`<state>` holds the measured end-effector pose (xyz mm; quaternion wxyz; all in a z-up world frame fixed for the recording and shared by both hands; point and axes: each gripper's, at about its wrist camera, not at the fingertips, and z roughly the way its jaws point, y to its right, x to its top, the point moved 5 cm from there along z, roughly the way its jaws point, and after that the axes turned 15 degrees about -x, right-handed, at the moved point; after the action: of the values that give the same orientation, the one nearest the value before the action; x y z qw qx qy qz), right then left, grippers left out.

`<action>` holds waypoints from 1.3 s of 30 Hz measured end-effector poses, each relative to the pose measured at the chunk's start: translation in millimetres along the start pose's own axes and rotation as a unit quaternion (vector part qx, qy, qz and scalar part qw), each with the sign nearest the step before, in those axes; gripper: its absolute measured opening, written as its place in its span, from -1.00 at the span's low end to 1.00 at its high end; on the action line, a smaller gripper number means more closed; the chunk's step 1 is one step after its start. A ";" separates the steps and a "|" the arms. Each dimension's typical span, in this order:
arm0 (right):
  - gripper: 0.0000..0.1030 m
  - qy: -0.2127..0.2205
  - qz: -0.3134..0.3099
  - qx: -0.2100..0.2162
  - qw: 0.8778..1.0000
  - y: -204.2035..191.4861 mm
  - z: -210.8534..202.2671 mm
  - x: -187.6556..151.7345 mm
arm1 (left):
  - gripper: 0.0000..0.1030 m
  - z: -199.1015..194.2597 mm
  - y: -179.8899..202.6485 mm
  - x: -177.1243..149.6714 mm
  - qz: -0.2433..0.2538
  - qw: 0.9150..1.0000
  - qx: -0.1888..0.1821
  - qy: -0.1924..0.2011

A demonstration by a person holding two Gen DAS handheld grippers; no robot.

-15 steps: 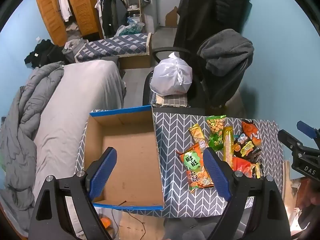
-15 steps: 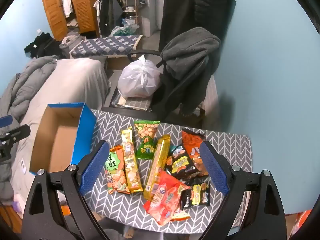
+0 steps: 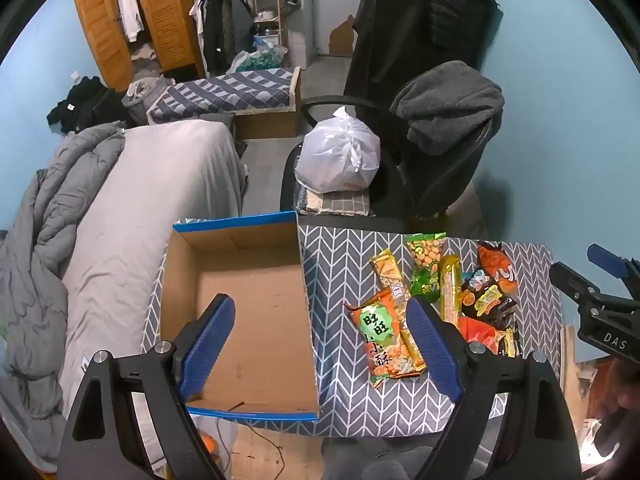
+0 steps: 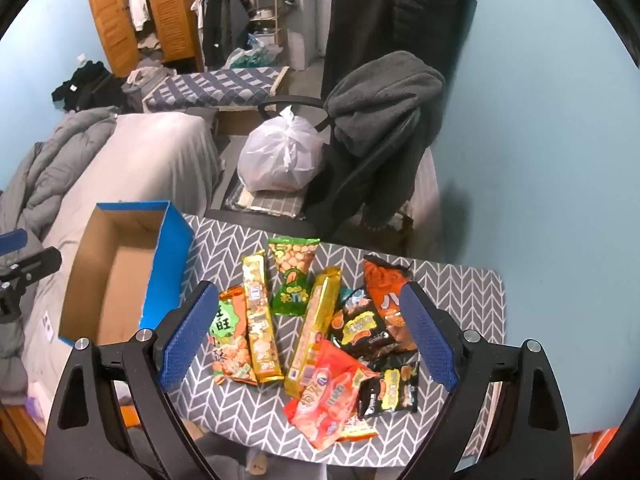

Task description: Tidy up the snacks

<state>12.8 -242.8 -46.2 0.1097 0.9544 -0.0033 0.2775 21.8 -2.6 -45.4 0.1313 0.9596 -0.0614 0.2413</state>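
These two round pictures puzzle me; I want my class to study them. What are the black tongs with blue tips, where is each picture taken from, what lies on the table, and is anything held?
No robot here: a person holds one hand tool in each hand, each with a camera looking along its two fingers. One picture looks past the left gripper, over an empty cardboard box. The other looks past the right gripper, over a heap of snack packets. Box and packets lie on a table with a grey zigzag cloth. Both grippers are open and hold nothing.
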 end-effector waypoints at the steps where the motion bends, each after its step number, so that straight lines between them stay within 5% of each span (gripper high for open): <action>1: 0.75 0.000 0.000 0.000 1.000 0.2 0.0 0.2 | 0.73 -2.3 1.1 1.6 0.000 1.000 0.001 0.001; 39: 0.75 -0.002 -0.002 0.010 1.000 2.2 2.1 -3.0 | 0.73 1.6 6.4 -8.9 -0.006 1.000 -0.002 -0.010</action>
<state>11.2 -245.6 -49.1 0.1006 0.9560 0.0008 0.2754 13.5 -8.7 -49.5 0.1344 0.9621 -0.0572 0.2303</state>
